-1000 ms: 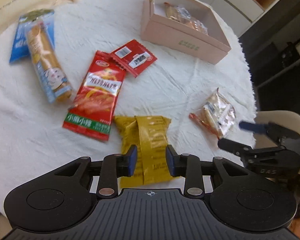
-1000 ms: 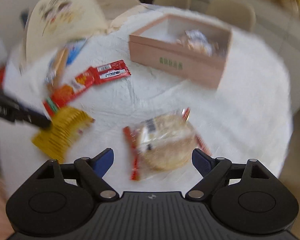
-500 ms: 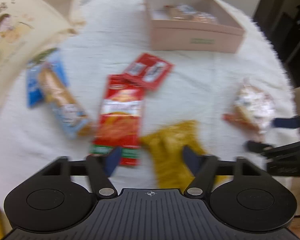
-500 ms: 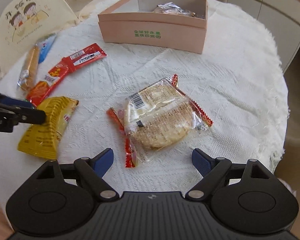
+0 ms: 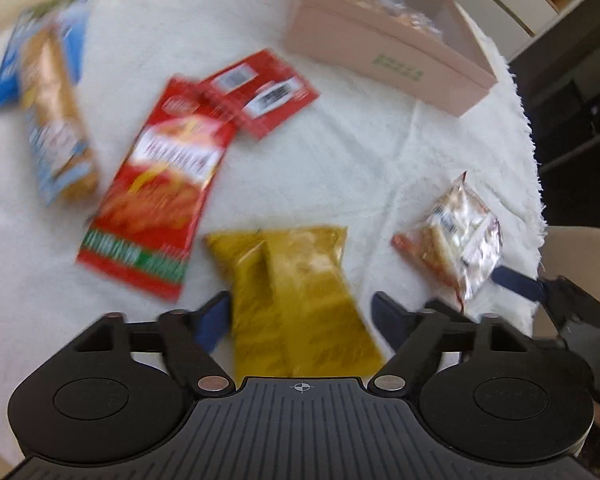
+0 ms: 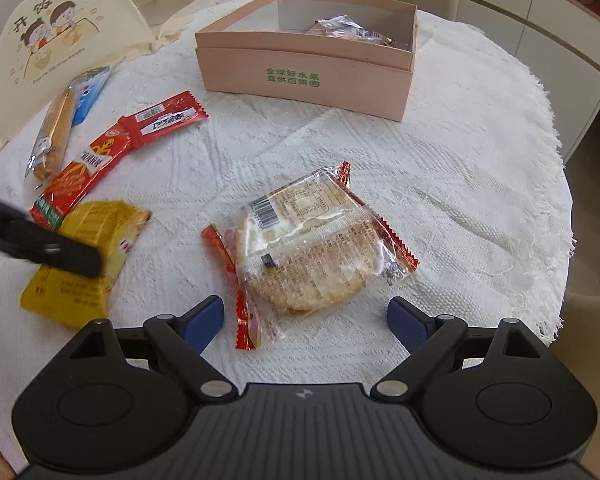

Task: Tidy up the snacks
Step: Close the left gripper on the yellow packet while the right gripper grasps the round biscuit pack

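The left gripper (image 5: 300, 316) stands spread wide over the yellow snack packet (image 5: 296, 292), which lies flat on the white tabletop (image 6: 440, 184) between its fingers without being pinched. The right gripper (image 6: 304, 320) is opening, its jaws well apart around the near end of the clear rice-cracker packet (image 6: 308, 248), not pressing it. The pink box (image 6: 304, 76) sits at the far side with 1 wrapped snack (image 6: 348, 28) inside. 2 red packets (image 6: 120, 148) lie near the yellow one
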Demonstrator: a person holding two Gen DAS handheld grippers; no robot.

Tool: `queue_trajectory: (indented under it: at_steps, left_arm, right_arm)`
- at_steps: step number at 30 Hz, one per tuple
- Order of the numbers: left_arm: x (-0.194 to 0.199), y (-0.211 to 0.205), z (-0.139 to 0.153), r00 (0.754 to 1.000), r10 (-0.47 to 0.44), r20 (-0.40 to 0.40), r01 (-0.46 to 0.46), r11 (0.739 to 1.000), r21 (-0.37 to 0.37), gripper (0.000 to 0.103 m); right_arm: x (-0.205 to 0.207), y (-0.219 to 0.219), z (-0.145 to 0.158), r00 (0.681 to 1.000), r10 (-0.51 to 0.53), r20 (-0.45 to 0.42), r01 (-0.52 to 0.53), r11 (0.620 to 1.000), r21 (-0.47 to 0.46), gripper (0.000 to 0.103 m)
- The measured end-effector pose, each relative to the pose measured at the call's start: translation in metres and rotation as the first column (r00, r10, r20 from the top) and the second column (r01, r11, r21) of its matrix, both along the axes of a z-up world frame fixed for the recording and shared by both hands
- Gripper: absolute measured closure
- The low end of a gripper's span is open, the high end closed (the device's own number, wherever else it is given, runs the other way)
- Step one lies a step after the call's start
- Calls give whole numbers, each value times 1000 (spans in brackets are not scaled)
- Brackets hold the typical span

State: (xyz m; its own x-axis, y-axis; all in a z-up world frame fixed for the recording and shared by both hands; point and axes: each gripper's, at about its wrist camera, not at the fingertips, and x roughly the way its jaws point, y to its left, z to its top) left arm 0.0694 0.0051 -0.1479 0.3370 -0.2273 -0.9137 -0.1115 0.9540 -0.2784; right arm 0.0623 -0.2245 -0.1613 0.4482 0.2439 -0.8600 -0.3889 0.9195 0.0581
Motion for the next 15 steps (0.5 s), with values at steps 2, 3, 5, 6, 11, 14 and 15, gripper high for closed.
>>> queue_trajectory:
  at_steps: [2, 3, 5, 6, 11, 14, 15]
  left_arm:
    - [7, -10, -2, 999, -46, 24, 45, 998, 43, 16]
    - [8, -16, -3, 996, -79, 40, 76, 994, 78, 16]
    - [6, -22, -2, 988, -145, 54, 137, 983, 120, 17]
    - [2, -23, -1, 982, -177, 60, 167, 975, 143, 24]
    - [-21, -8, 1, 968, -236, 90, 225, 967, 123, 38]
    - [-25, -1, 2, 977, -192, 92, 185, 979, 83, 39]
    - [-26, 0, 4, 979, -178, 99, 171, 982, 83, 39]
  right_arm:
    - [-2, -1, -1, 1000, -3, 9, 3, 1000, -2, 13]
    - [-2, -2, -1, 1000, 0, 14, 1, 1000, -5, 13]
    - [-2, -3, -1, 1000, -2, 23, 2, 1000, -15, 13]
    - [-2, -4, -1, 1000, -10, 26, 10, 1000, -16, 13]
    - [1, -7, 0, 996, -3, 95, 11, 997, -80, 13]
    - [0, -5, 6, 980, 31, 194, 15, 974, -228, 14]
    - [2, -10, 10, 984, 26, 177, 9, 980, -196, 14]
